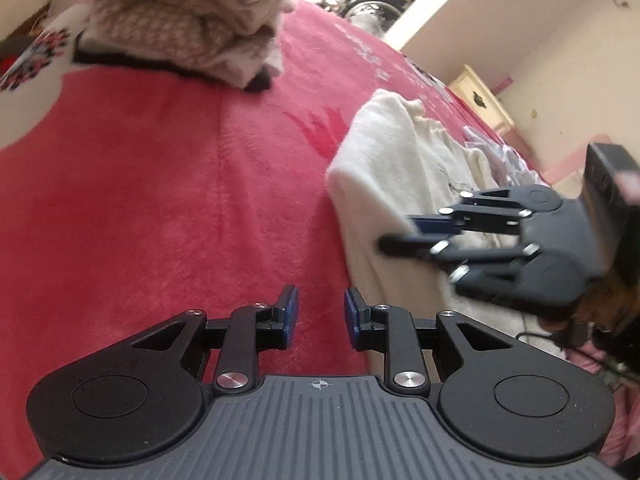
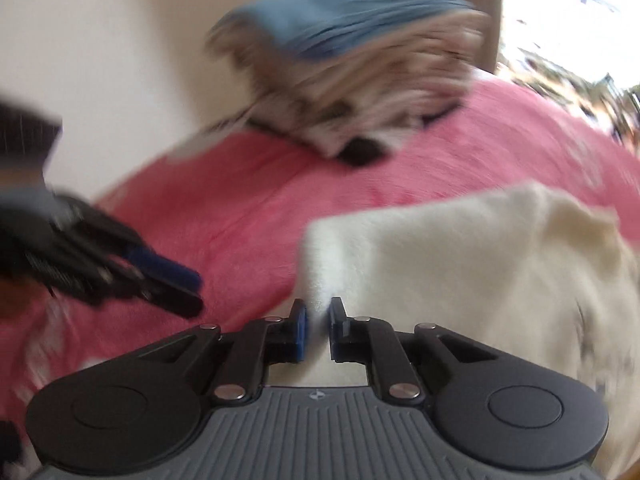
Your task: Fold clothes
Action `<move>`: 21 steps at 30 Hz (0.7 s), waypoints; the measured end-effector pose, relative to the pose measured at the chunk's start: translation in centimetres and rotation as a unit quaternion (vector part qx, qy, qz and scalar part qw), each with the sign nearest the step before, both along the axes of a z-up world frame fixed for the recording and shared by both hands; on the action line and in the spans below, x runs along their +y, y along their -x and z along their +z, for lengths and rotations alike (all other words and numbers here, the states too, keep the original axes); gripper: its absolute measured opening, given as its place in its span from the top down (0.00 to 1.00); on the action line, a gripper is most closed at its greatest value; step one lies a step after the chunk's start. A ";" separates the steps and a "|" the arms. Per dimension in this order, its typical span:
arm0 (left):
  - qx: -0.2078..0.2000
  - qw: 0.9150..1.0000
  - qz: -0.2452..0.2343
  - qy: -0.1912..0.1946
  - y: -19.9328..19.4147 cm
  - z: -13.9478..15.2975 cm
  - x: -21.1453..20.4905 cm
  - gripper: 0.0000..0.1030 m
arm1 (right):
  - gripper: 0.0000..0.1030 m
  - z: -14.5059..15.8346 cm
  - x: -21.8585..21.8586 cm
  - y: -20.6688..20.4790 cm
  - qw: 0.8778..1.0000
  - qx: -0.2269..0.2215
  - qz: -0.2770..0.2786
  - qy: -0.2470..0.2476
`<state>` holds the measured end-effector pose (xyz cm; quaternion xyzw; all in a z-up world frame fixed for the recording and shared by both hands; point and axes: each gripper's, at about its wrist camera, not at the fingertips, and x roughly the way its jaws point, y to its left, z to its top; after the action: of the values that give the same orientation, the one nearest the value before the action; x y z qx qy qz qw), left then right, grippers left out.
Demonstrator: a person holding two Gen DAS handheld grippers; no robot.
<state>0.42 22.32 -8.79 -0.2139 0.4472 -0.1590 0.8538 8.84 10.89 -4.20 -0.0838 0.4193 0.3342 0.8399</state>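
A cream garment (image 1: 392,168) lies rumpled on the red blanket (image 1: 160,200), to the right in the left wrist view. My right gripper (image 2: 318,312) is shut on the near corner of this cream garment (image 2: 460,260), with cloth showing between its blue pads. In the left wrist view the right gripper (image 1: 400,234) reaches in from the right over the garment's edge. My left gripper (image 1: 320,300) is open over bare blanket just left of the garment, with nothing between its fingers. In the right wrist view, blurred, the left gripper (image 2: 196,292) sits at the left.
A pile of folded clothes (image 1: 180,20) sits at the far side of the bed, with a blue piece (image 2: 340,12) on top. A patterned white cloth (image 1: 36,56) lies left of it. A pale wooden cabinet (image 1: 480,100) stands by the wall beyond the bed.
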 end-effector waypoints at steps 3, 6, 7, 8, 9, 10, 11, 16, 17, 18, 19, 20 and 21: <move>-0.028 0.999 -0.027 -0.020 -1.4 0.2 -2.0 0.65 | 0.89 0.6 -2.7 0.5 0.998 0.016 -0.038 -0.048; -0.059 0.996 -0.050 -0.052 -3.3 0.1 -4.3 0.59 | 0.89 1.0 -4.0 1.0 0.996 0.017 -0.054 -0.074; -0.071 0.994 -0.054 -0.070 -3.9 0.1 -5.2 0.59 | 0.89 1.1 -4.3 1.1 0.995 0.016 -0.057 -0.083; -0.083 0.991 -0.060 -0.088 -4.5 0.0 -6.0 0.59 | 0.89 1.3 -4.3 1.1 0.995 0.014 -0.056 -0.087; -0.094 0.988 -0.065 -0.107 -4.8 -0.2 -6.6 0.59 | 0.89 1.4 -4.4 1.2 0.994 0.011 -0.053 -0.092; -0.105 0.984 -0.064 -0.130 -5.2 -0.3 -7.1 0.59 | 0.89 1.6 -4.4 1.4 0.994 0.007 -0.050 -0.094; -0.106 0.983 -0.054 -0.137 -5.8 -0.6 -7.1 0.59 | 0.89 1.7 -4.3 1.6 0.995 0.002 -0.047 -0.092; -0.079 0.994 0.005 -0.071 -8.0 -1.3 -4.7 0.58 | 0.86 0.6 -2.1 2.0 0.998 -0.027 -0.006 -0.061; -0.072 0.996 0.015 -0.049 -7.8 -1.4 -3.9 0.58 | 0.82 0.0 -1.6 1.9 0.999 -0.018 0.009 -0.050; -0.062 0.997 0.025 -0.028 -7.9 -1.7 -3.2 0.58 | 0.81 -0.6 -1.2 1.7 0.999 -0.008 0.020 -0.045; -0.046 0.998 0.037 0.001 -8.0 -2.3 -2.4 0.58 | 0.74 -0.5 -1.8 1.4 0.998 0.004 0.016 -0.065; -0.032 0.998 0.046 0.026 -8.1 -2.8 -1.7 0.59 | 0.66 -0.5 -2.4 1.1 0.996 0.017 0.011 -0.085; -0.025 0.997 0.052 0.046 -8.2 -3.2 -1.1 0.59 | 0.65 -0.4 -3.2 0.8 0.994 0.031 0.003 -0.107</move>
<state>8.63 21.19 -11.98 -0.2717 0.4065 -0.1402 0.8609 8.08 7.71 -4.60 0.0151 0.4066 0.3822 0.8297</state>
